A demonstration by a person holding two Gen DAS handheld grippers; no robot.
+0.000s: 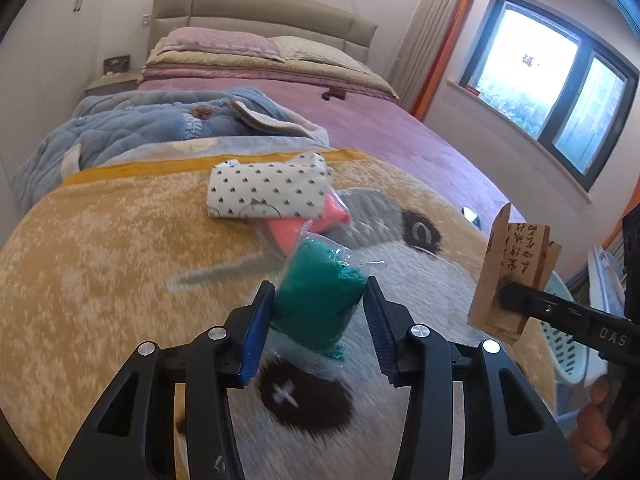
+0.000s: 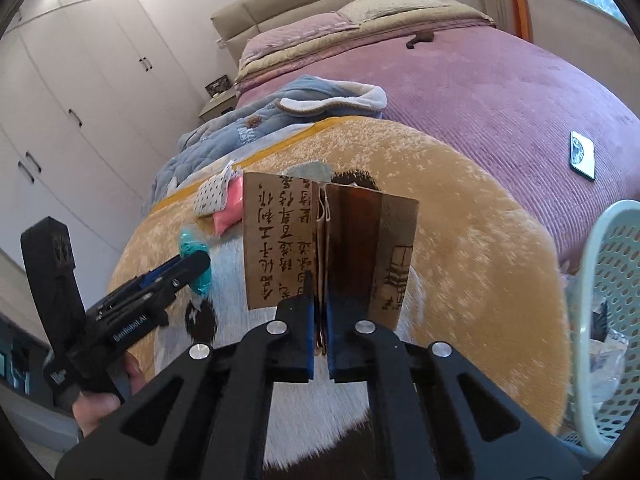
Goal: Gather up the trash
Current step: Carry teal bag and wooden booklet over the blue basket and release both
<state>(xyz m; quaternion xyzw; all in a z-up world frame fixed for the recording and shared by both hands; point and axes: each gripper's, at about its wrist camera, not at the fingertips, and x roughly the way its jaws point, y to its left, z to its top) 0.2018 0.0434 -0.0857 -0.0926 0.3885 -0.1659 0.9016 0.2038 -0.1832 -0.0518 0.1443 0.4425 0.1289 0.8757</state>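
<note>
A teal packet (image 1: 320, 312) in clear wrap sits between the blue pads of my left gripper (image 1: 318, 283), which press on both its sides just above the yellow blanket (image 1: 100, 248). From the right wrist view that left gripper (image 2: 196, 262) shows at the left with the teal packet (image 2: 188, 240) at its tip. My right gripper (image 2: 320, 300) is shut on a folded brown paper bag (image 2: 280, 236) printed with dark characters, held upright. That paper bag (image 1: 508, 256) and the right gripper (image 1: 505, 296) also appear at the right edge of the left wrist view.
A white spotted packet (image 1: 268, 192) and a pink packet (image 1: 292, 234) lie on the blanket beyond the teal one. A pale perforated basket (image 2: 608, 300) stands at the bed's right edge. A phone (image 2: 582, 154) rests on the purple bedspread; a blue quilted garment (image 1: 140, 128) lies behind.
</note>
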